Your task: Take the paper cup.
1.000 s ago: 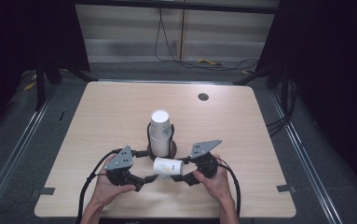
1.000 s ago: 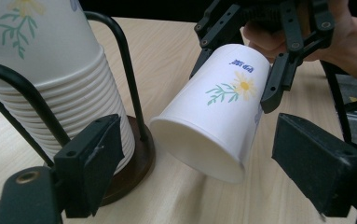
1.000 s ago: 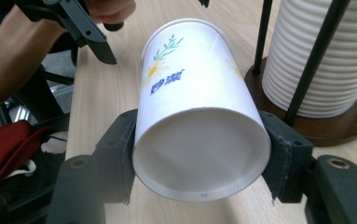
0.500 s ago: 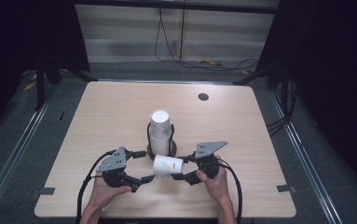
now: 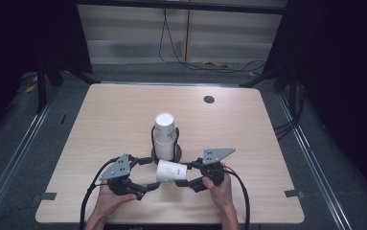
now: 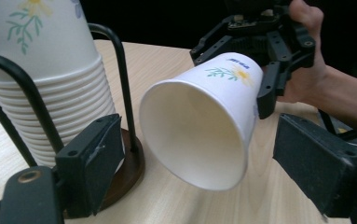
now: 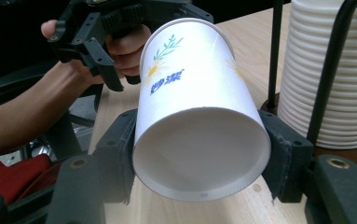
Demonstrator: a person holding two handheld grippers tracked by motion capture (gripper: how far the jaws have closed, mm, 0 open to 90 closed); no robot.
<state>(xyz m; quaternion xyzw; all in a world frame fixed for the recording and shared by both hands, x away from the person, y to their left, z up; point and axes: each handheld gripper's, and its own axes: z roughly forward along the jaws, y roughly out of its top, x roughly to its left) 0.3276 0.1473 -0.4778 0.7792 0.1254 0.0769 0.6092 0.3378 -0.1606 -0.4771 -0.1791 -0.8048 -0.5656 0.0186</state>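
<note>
Right gripper (image 5: 190,179) clamps the base of a paper cup (image 5: 170,171), which lies on its side above the table (image 5: 267,143), mouth toward 9 o'clock. Left gripper (image 5: 147,173), jaws apart and empty, faces that mouth just beside it. Beyond, at 12 o'clock, a stack of cups (image 5: 164,134) stands upright in a wire holder (image 5: 153,136).
</note>
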